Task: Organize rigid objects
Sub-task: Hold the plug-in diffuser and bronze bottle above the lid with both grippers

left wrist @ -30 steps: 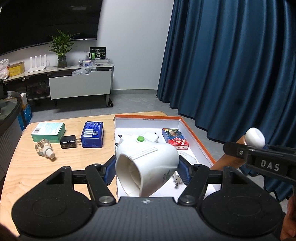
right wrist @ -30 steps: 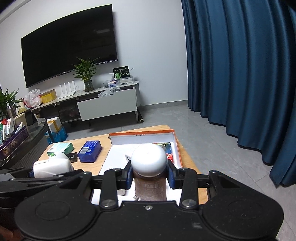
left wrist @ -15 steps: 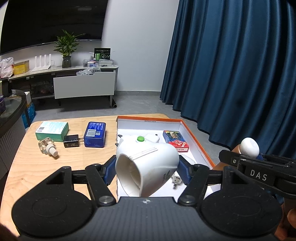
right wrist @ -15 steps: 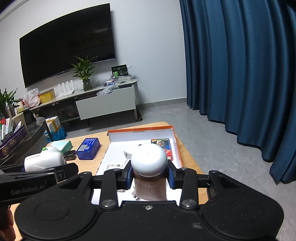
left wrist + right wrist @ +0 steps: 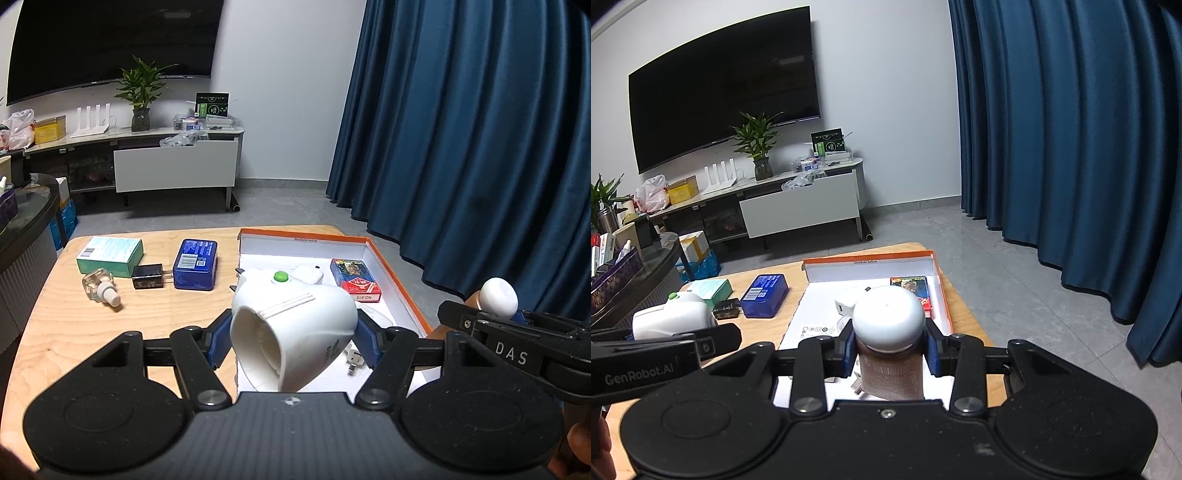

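White plastic fills the left wrist view: the left gripper point(image 5: 293, 341) is clamped on a white device point(image 5: 295, 332) with a green button, held above the near end of the orange-rimmed box point(image 5: 402, 291). To set it down well, I'd judge, lower it into the bare white floor of the box, short of the playing-card pack point(image 5: 355, 280) and the small white charger point(image 5: 308, 274), and let go only once it rests flat (its rounded shell looks inclined to roll). Left of the box on the wooden table point(image 5: 55, 332) wait a blue tin point(image 5: 195, 264), a black plug adapter point(image 5: 149, 276), a green carton point(image 5: 110, 251) and a clear glass bottle point(image 5: 99, 288) on its side, all apart from one another or nearly so. Over to the right wrist view: the right gripper point(image 5: 890, 350) is closed around a brown bottle point(image 5: 891, 376) with a white domed cap, upright, above the same box point(image 5: 940, 291); it should go down vertical, clear of the left tool beside it. Room now: a grey tiled floor point(image 5: 1015, 266), deep blue curtains point(image 5: 1071, 147), a big dark television point(image 5: 724, 107) over a low cabinet point(image 5: 798, 206) with a potted plant point(image 5: 757, 147).
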Tool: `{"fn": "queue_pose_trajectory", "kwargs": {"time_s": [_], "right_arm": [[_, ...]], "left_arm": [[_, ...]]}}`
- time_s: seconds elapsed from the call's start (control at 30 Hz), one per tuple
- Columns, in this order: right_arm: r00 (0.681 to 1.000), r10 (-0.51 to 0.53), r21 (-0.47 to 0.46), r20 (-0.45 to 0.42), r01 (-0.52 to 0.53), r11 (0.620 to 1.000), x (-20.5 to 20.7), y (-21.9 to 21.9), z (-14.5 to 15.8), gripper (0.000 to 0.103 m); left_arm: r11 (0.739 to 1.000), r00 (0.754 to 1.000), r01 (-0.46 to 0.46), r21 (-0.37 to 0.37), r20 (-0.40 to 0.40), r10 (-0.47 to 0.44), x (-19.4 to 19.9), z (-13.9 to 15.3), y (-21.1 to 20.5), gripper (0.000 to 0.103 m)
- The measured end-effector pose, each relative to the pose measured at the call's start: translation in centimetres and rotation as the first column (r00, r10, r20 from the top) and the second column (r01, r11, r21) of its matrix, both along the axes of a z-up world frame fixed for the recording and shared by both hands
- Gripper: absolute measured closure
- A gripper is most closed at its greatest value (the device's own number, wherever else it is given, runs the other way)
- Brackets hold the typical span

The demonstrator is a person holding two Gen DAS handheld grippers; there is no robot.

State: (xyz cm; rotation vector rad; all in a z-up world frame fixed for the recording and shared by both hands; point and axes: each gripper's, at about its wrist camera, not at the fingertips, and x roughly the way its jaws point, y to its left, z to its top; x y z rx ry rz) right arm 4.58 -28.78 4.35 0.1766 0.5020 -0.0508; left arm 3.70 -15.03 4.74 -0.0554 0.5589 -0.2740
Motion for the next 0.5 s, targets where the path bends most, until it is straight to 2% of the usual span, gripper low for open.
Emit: {"fn": "queue_pose_trajectory", "kwargs": {"time_s": [0.5], "right_arm": [[1.0,0.006,-0.011,-0.013,-0.007,1.0,0.41,-0.16,-0.9,0.059]], "left_arm": [[1.0,1.0,-0.021,-0.016,-0.011,0.021,0.03,-0.09,0.21,0.035]]}}
